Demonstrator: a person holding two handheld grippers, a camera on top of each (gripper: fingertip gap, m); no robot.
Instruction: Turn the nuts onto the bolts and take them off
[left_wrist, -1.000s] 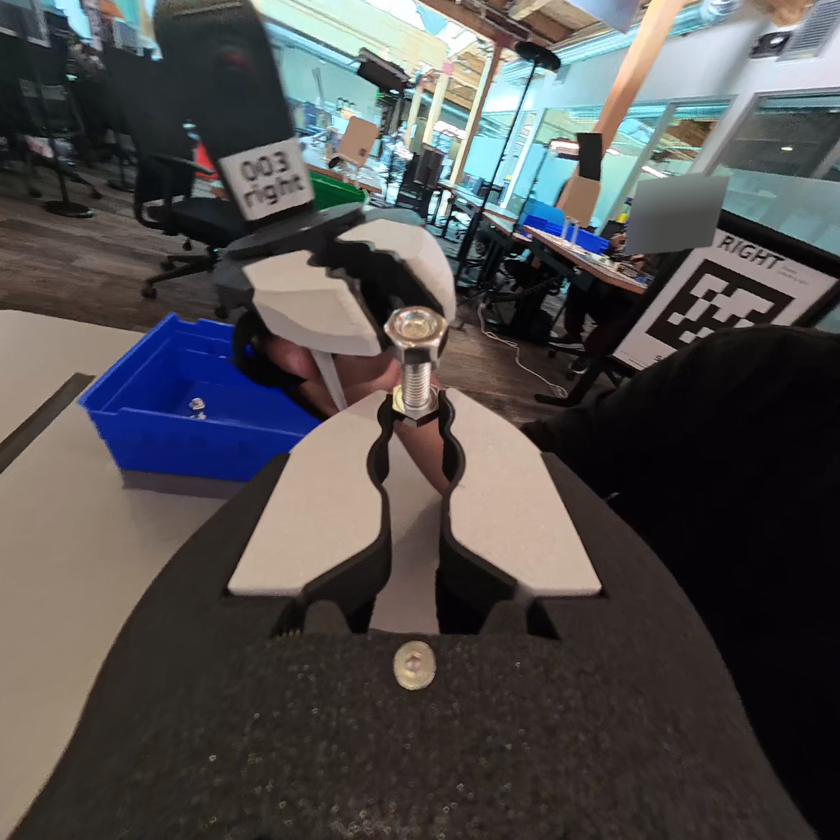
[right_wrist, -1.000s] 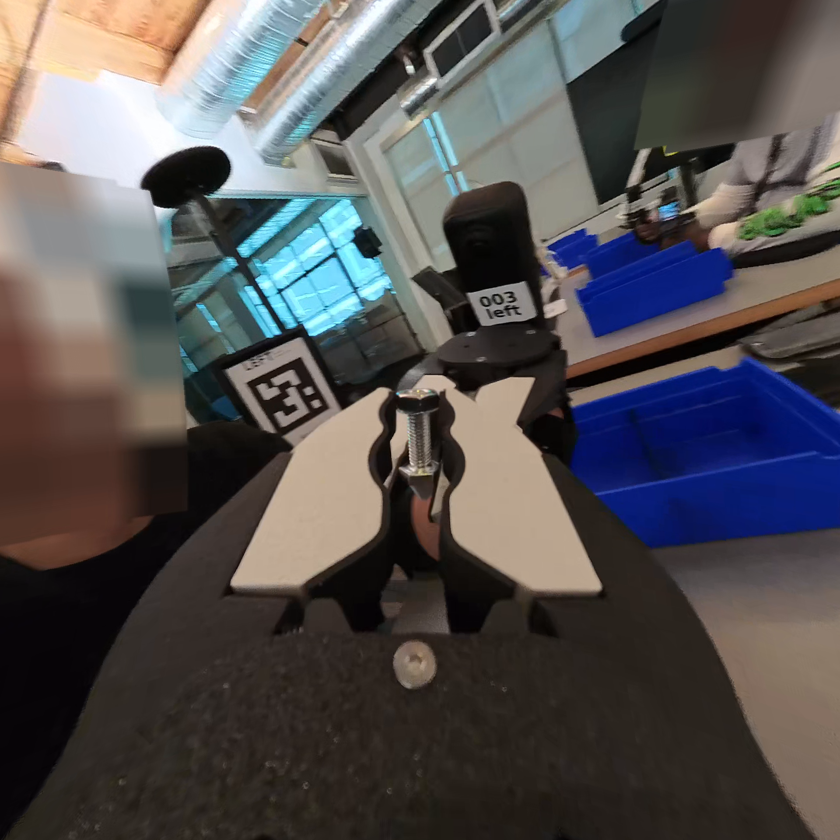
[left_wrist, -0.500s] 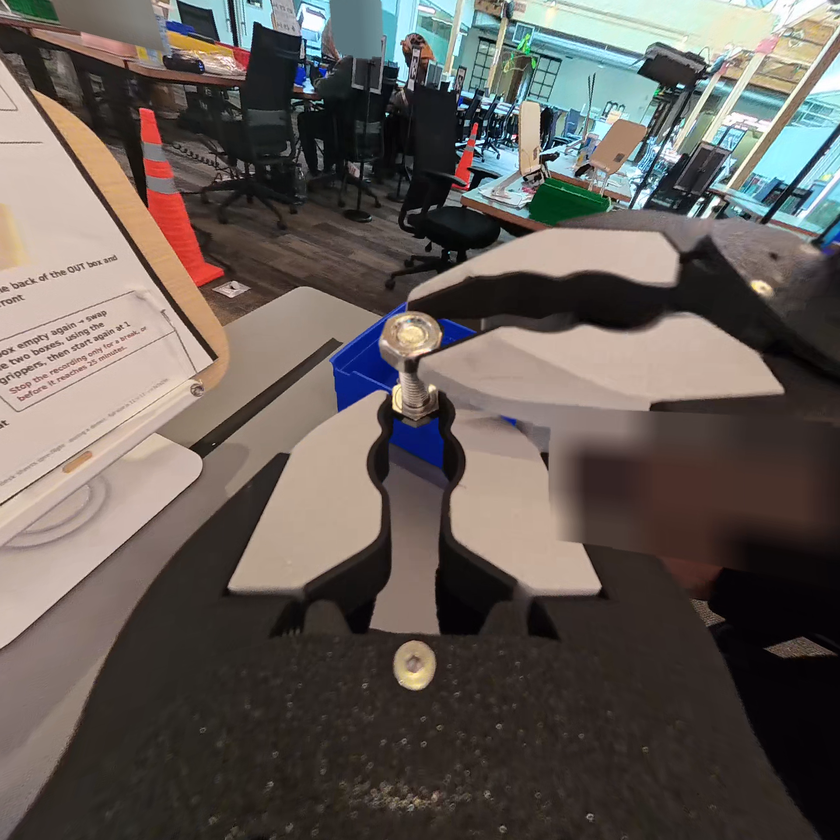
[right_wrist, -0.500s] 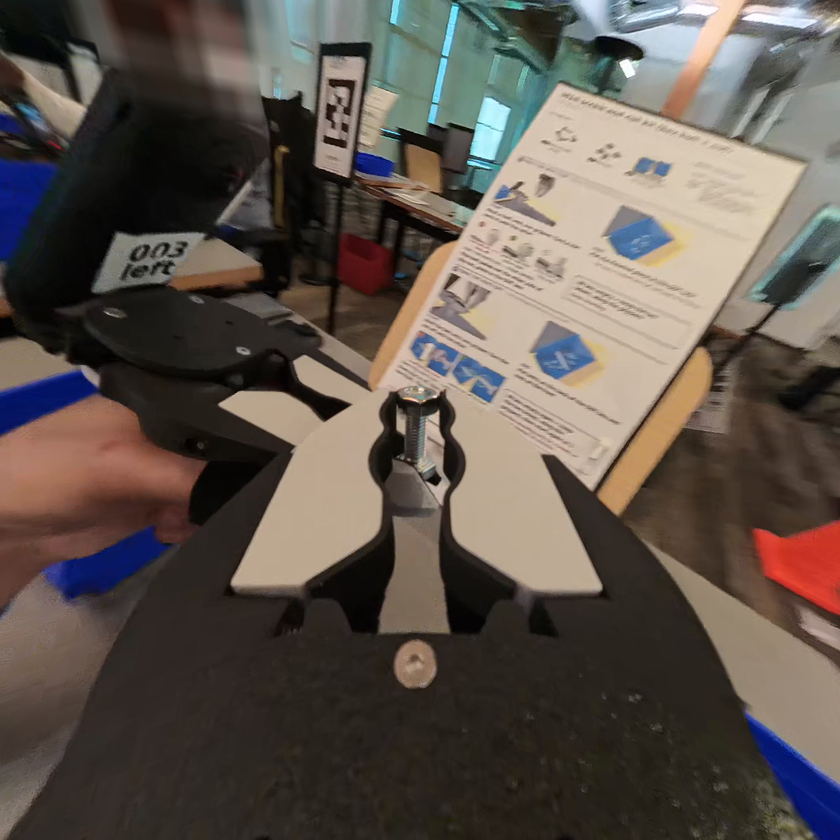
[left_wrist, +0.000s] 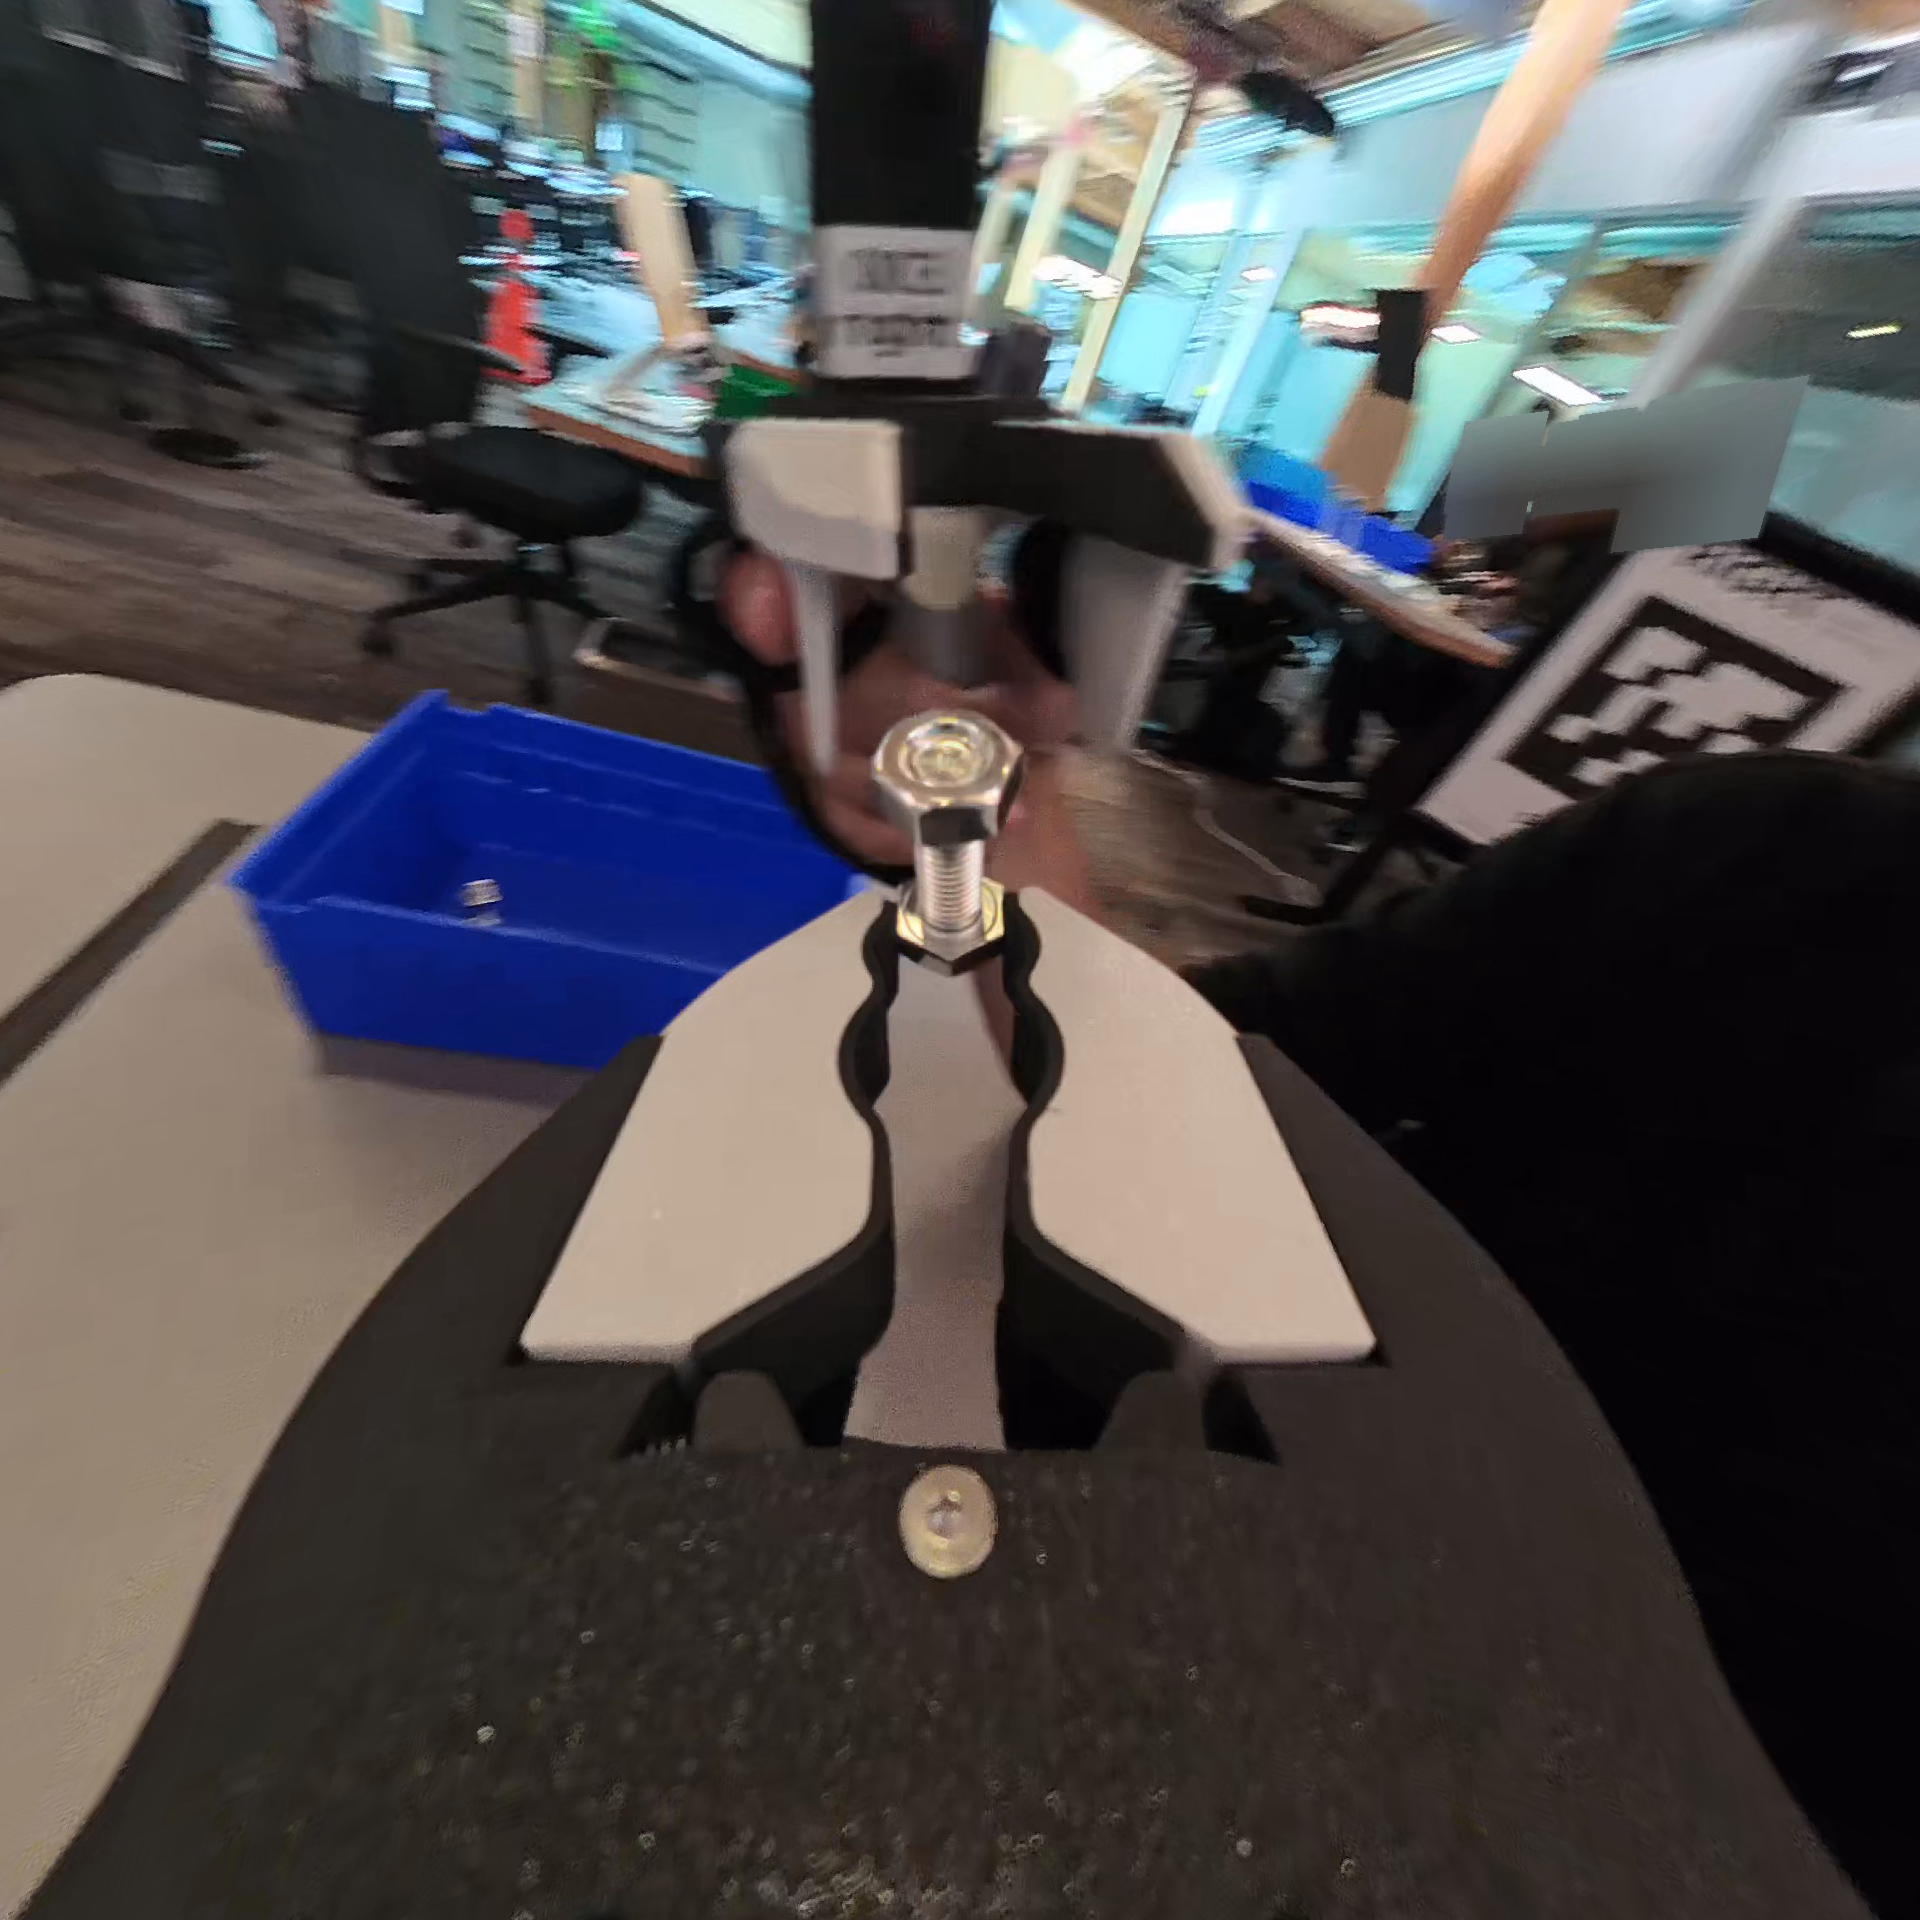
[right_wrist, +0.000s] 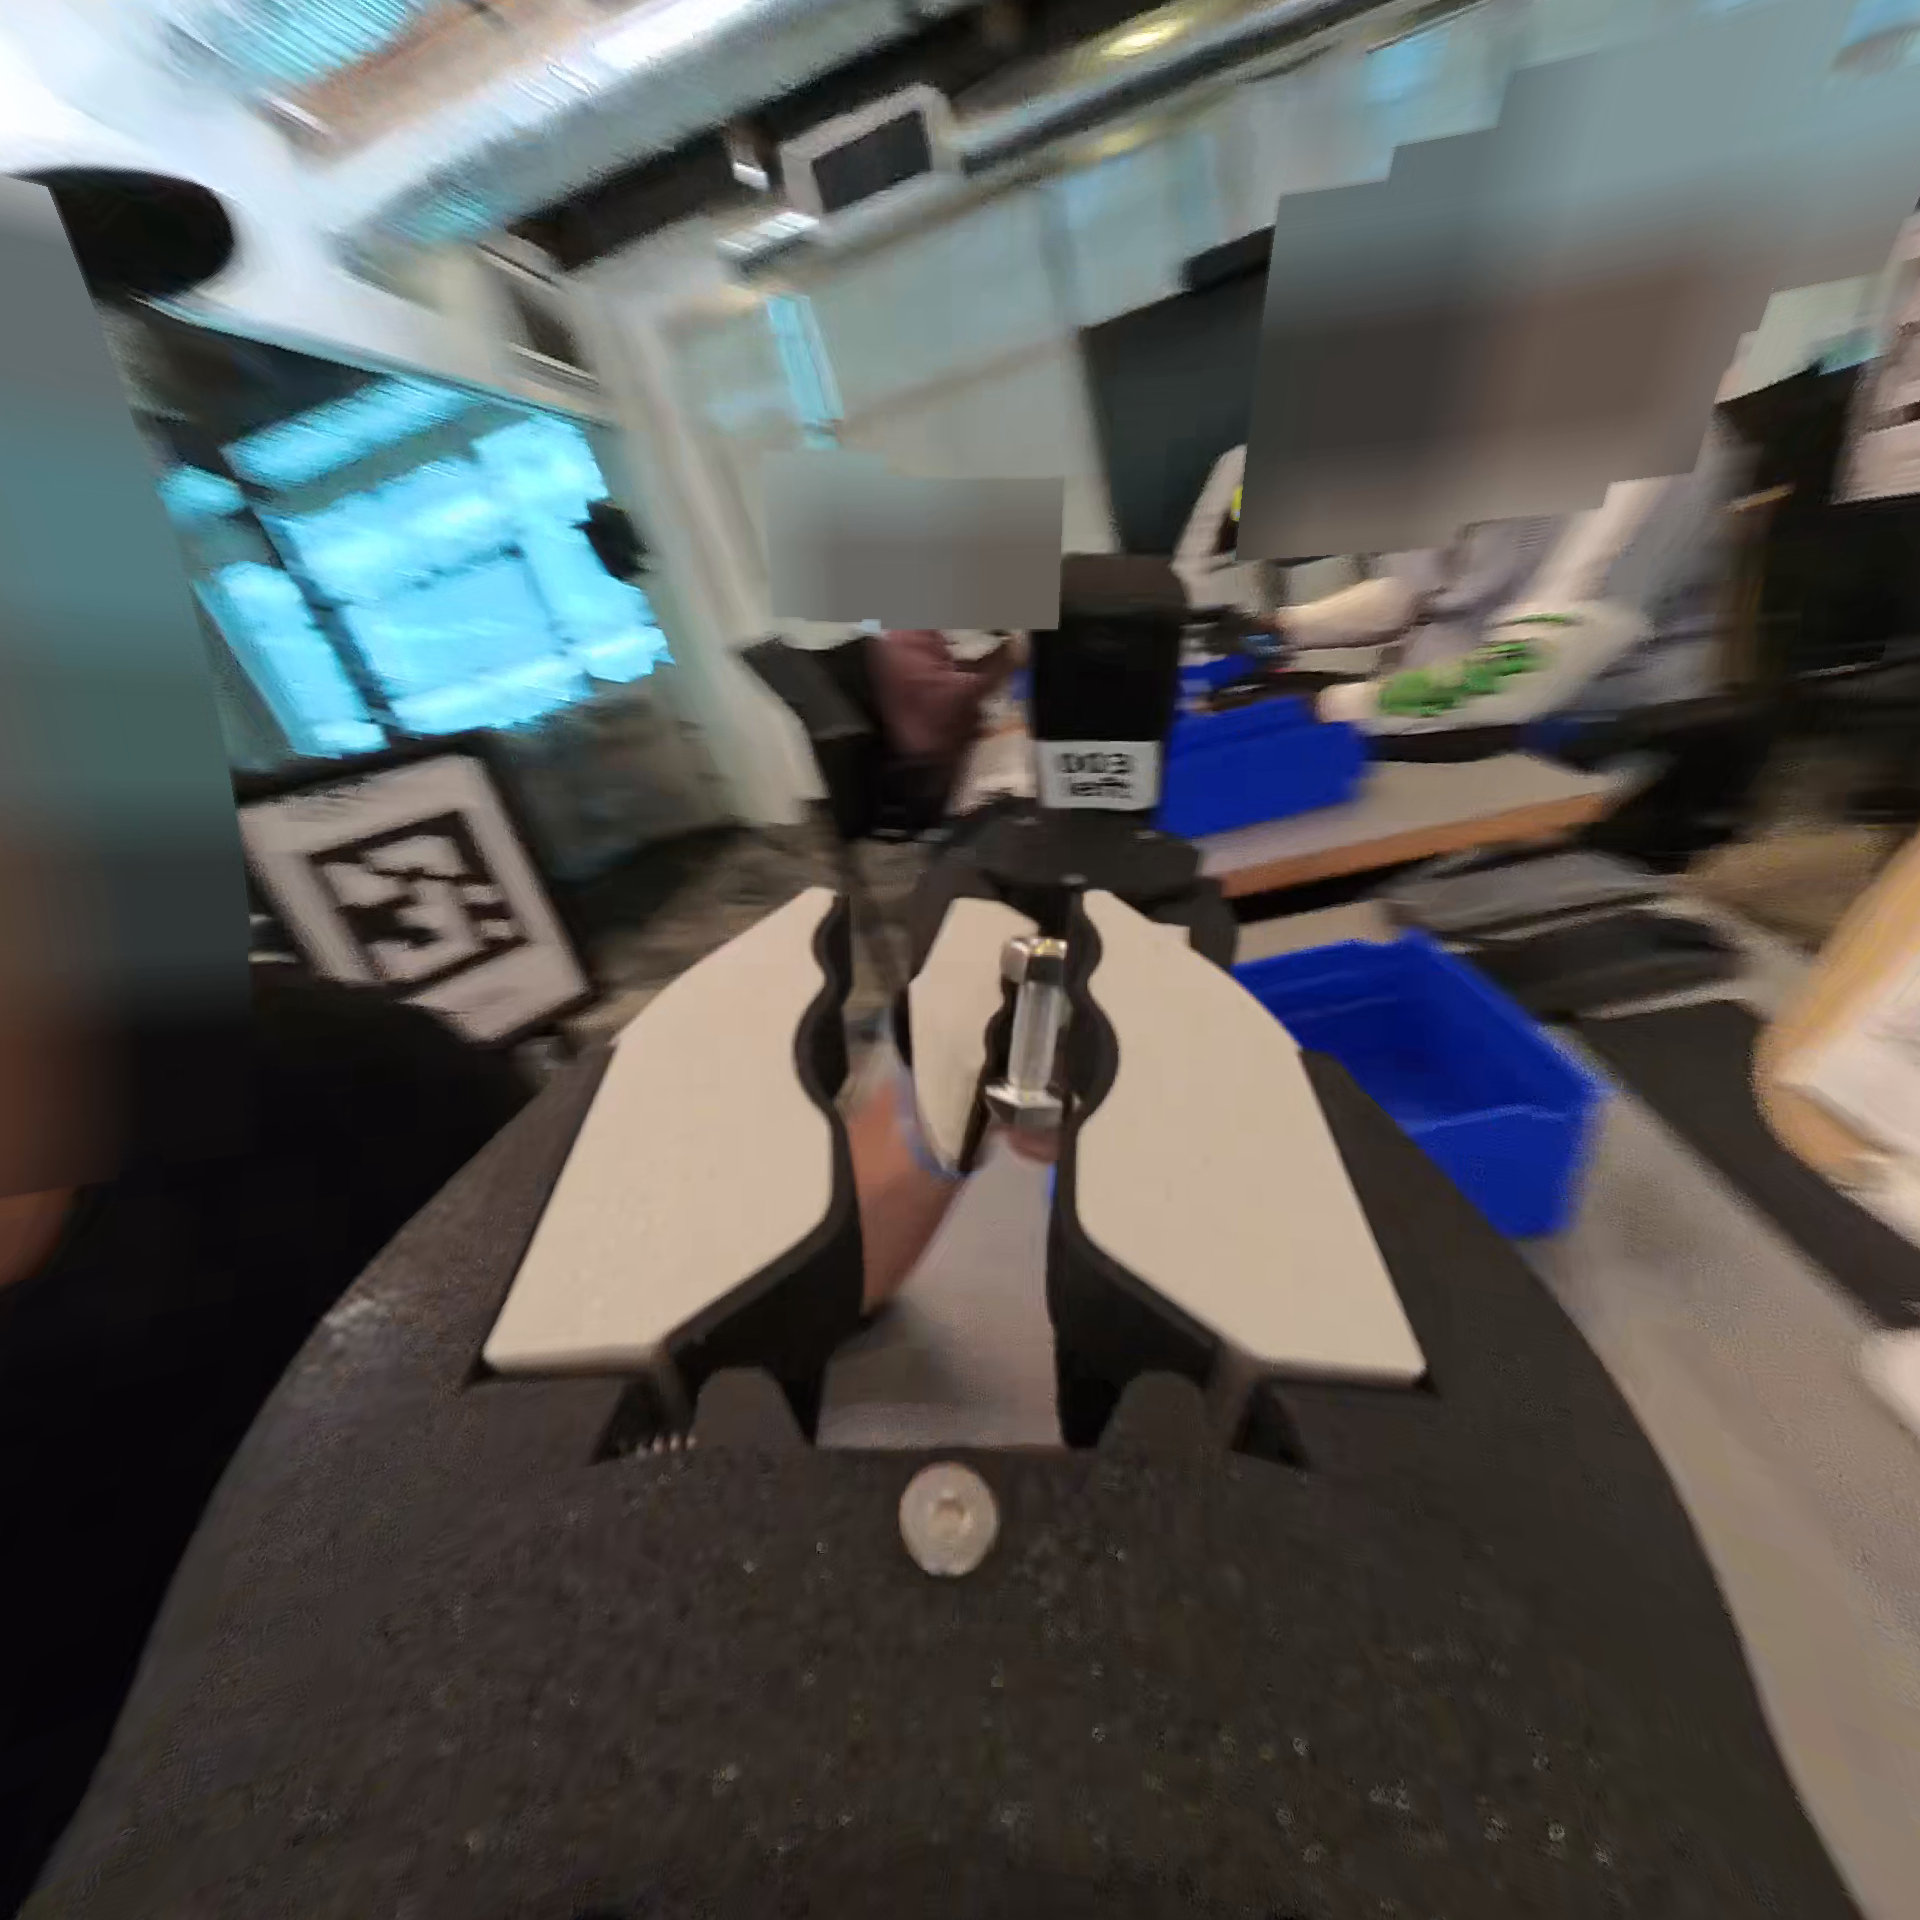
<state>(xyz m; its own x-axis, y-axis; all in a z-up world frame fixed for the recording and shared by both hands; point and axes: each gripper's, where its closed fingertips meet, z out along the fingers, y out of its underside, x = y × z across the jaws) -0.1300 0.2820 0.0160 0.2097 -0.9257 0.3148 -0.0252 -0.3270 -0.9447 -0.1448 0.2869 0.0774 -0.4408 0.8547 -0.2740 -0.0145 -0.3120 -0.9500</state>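
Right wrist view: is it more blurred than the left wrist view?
Yes: in the right wrist view the silver steel bolt and background smear; in the left wrist view the bolt and hexagonal steel nut are sharp, only the background streaks.

My left gripper (left_wrist: 951, 925) points forward and slightly up, its two grey fingers (left_wrist: 748, 1132) drawn close at the tips and clamped on a nut (left_wrist: 951, 928). My right gripper (right_wrist: 961, 945) faces it from the opposite side, fingers spread apart with a clear gap between the tips, gripping nothing. In the left wrist view the right one hangs just beyond and above, blurred, with my hand (left_wrist: 883, 707) wrapped around its black handle behind the fingers.
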